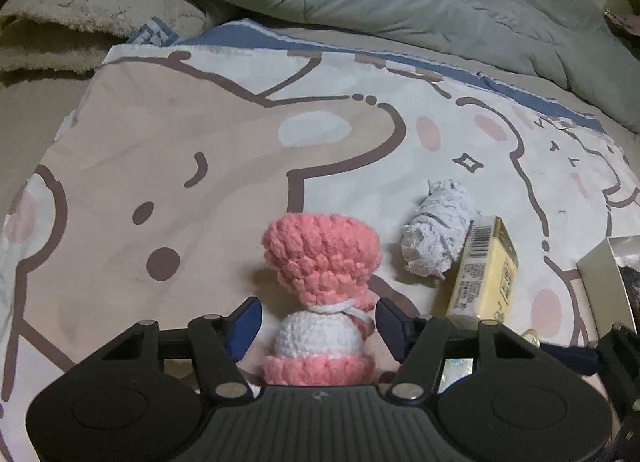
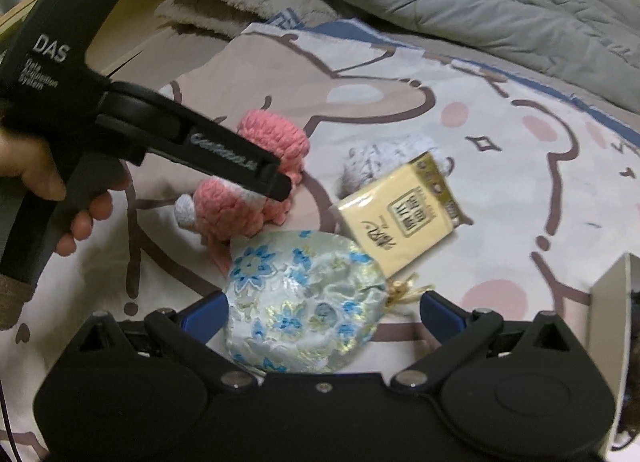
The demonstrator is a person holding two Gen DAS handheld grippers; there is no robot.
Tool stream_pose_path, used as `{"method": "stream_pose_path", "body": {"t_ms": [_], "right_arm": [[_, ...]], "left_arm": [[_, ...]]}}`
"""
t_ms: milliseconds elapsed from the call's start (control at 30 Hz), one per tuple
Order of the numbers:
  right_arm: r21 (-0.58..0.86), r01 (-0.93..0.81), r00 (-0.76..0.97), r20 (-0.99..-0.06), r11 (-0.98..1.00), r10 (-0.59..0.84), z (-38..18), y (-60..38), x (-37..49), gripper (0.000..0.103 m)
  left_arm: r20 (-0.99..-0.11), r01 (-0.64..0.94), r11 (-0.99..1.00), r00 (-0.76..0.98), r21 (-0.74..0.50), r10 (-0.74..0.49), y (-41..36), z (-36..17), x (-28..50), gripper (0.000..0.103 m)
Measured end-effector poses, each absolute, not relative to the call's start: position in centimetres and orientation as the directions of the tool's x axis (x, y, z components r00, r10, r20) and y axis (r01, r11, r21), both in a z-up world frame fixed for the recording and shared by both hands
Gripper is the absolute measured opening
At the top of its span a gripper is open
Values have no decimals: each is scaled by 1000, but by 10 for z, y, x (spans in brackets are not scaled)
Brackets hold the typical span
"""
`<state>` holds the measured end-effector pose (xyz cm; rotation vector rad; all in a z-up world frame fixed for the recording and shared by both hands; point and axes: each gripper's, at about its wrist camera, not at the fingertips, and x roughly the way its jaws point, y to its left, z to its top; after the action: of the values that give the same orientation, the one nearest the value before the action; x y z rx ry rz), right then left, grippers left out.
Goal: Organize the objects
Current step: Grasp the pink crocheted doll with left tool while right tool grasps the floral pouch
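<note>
Left claw (image 1: 318, 320): blue pads apart, straddling the white middle of the crochet doll (image 1: 320, 286), which lies on the bed cover (image 1: 140, 134); not yet clamped.

Right claw (image 2: 322, 312): pads apart around the brocade pouch (image 2: 304, 302), its gold tassel (image 2: 404, 288) to the right.

Beyond, far right: crumpled tissue (image 1: 438, 228) touching the yellow packet (image 1: 486, 270); open box (image 1: 604, 282) at the right edge.

Advice: close each claw on the soft middle, slowly, keeping the tassel out of the pinch.

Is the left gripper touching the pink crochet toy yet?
Apart. The left wrist view shows the left gripper open around the pink crochet toy, with bedsheet visible between each blue pad and the toy.
</note>
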<state>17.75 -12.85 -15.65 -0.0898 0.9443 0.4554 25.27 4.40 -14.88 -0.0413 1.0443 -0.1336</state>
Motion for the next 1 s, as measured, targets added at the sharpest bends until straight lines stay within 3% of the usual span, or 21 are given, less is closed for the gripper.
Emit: {"method": "stream_pose_path", "body": {"t_ms": [167, 367, 633, 700, 767, 800, 1000], "right_arm": [[154, -408, 475, -806, 900, 353, -169, -123, 182, 103], [136, -420, 486, -801, 897, 349, -174, -117, 183, 103], [85, -436, 498, -806, 896, 319, -177, -110, 180, 103], [91, -437, 500, -803, 895, 325, -176, -111, 181, 97], [100, -446, 498, -798, 890, 339, -174, -113, 181, 80], [102, -447, 500, -796, 889, 342, -172, -114, 182, 77], [109, -445, 513, -783, 889, 353, -158, -118, 176, 76]], "left_arm": [[-869, 62, 988, 469, -143, -156, 44, -159, 259, 55], [-880, 55, 992, 458, -114, -127, 41, -164, 263, 48], [-882, 38, 992, 456, -116, -121, 42, -162, 263, 44], [-881, 32, 992, 456, -121, -122, 42, -161, 263, 43], [-881, 23, 992, 456, -127, -124, 43, -159, 262, 42], [-881, 21, 991, 457, -129, -124, 44, -157, 261, 42], [-870, 12, 991, 478, -136, -125, 49, -142, 249, 41]]}}
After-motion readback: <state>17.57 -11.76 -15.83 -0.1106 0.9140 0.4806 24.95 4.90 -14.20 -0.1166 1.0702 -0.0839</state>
